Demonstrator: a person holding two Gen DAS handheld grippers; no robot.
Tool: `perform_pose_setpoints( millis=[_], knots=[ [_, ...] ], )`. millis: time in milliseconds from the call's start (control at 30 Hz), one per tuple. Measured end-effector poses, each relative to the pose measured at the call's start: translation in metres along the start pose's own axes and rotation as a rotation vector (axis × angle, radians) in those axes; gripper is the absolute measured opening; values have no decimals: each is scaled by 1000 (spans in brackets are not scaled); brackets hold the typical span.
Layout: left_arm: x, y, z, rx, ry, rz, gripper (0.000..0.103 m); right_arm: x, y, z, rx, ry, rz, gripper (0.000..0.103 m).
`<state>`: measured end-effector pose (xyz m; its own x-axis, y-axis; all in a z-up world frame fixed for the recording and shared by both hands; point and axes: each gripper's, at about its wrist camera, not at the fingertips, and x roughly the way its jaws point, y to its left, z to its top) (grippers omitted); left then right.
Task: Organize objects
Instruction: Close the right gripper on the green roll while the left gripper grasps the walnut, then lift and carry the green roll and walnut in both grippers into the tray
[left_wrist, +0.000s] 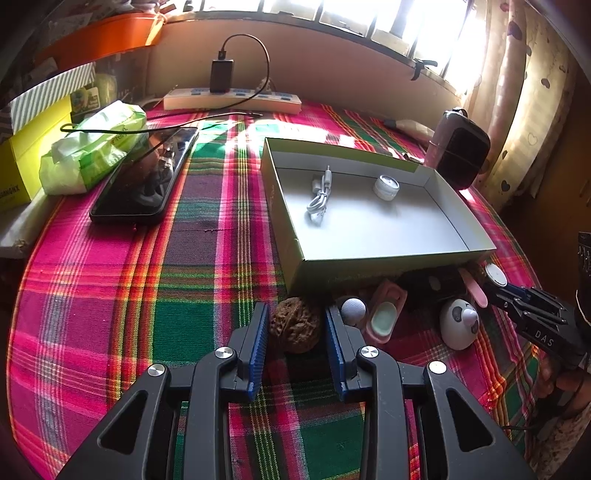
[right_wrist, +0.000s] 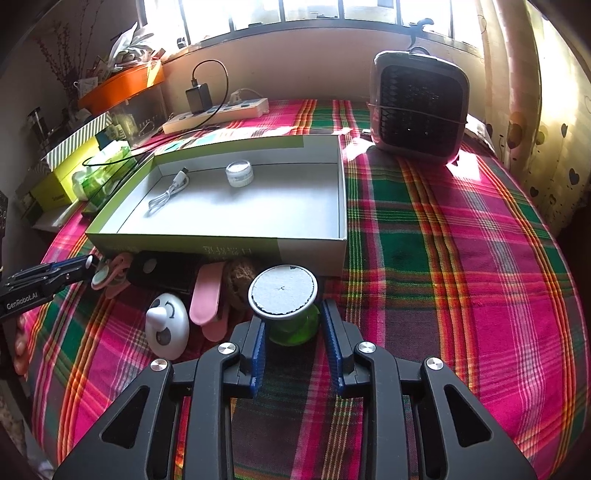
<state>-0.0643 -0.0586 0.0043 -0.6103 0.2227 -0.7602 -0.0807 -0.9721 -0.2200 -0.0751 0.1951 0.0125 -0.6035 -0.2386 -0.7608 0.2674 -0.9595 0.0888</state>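
At lower centre of the left wrist view, the left gripper (left_wrist: 295, 328) stands spread around a brown wrinkled walnut (left_wrist: 294, 325), not yet pinching it. In the right wrist view, the right gripper (right_wrist: 291, 325) is likewise unclenched, flanking a green-bodied spool with a white round top (right_wrist: 283, 291). Likely next: clench, lift, carry to the shallow grey cardboard box (left_wrist: 388, 254) just beyond, which holds a white coiled cable (left_wrist: 319, 199) and a small white jar (left_wrist: 386, 186). Clutter under the box front is hard to identify.
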Motion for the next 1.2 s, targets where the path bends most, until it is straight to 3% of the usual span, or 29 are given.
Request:
perform_pose_setpoints(
  millis=[1200],
  knots=[
    [-18,-2,2,1,-43,6,28,-16,-4,0,36,-48,-8,29]
  ],
)
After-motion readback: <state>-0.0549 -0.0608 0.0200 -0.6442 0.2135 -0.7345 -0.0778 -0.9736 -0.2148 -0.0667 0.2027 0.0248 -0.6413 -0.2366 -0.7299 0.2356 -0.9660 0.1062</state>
